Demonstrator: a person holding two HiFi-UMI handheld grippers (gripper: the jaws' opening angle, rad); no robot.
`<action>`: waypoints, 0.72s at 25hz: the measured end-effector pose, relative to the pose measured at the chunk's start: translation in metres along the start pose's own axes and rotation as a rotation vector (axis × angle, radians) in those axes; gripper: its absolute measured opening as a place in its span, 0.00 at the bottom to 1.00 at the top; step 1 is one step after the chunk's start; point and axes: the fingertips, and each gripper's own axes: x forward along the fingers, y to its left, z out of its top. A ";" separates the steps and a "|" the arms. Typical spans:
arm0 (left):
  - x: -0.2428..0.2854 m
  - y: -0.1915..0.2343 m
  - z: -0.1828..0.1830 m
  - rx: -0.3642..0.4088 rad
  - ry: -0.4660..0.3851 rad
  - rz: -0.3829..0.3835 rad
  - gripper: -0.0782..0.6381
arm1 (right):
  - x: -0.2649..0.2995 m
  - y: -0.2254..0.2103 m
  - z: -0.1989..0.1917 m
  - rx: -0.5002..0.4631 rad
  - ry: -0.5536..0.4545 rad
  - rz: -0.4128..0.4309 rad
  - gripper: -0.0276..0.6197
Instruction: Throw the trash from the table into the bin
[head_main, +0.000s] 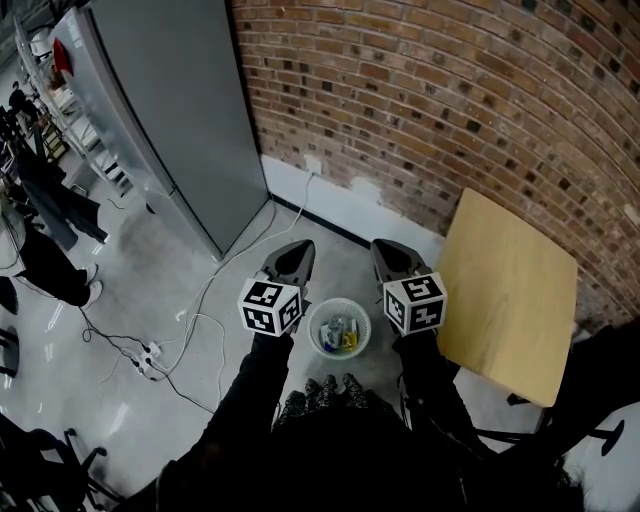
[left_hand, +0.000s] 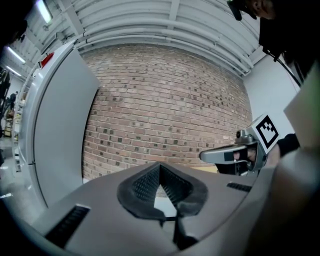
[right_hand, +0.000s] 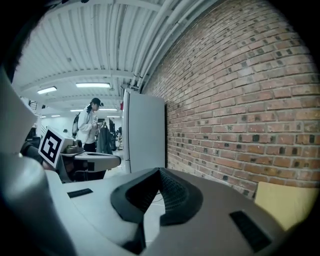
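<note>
Left claw (head_main: 292, 262) and right claw (head_main: 392, 258): both closed tip to tip, nothing between them, held side by side above the floor (head_main: 180, 290). Bin (head_main: 314, 322): white, on the floor below and between them, trash (head_main: 340, 333) lying inside. Counter (head_main: 510, 280): pale wood, just right of the bin, against the brick wall (head_main: 450, 100).

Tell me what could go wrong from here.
The bin sits right by the person's shoes; a step might tip it and spill the trash. A power strip and loose cables lie on the floor left of it in the head view, a likely trip hazard.
</note>
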 end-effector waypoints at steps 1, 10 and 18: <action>0.000 -0.001 0.000 0.002 0.000 -0.004 0.11 | -0.001 0.000 0.000 0.003 -0.001 0.002 0.06; 0.000 0.000 0.005 0.012 -0.011 -0.017 0.11 | -0.001 0.006 0.004 0.022 -0.004 0.025 0.06; -0.004 0.003 0.007 0.009 -0.020 -0.032 0.11 | 0.001 0.013 0.002 0.028 0.012 0.020 0.06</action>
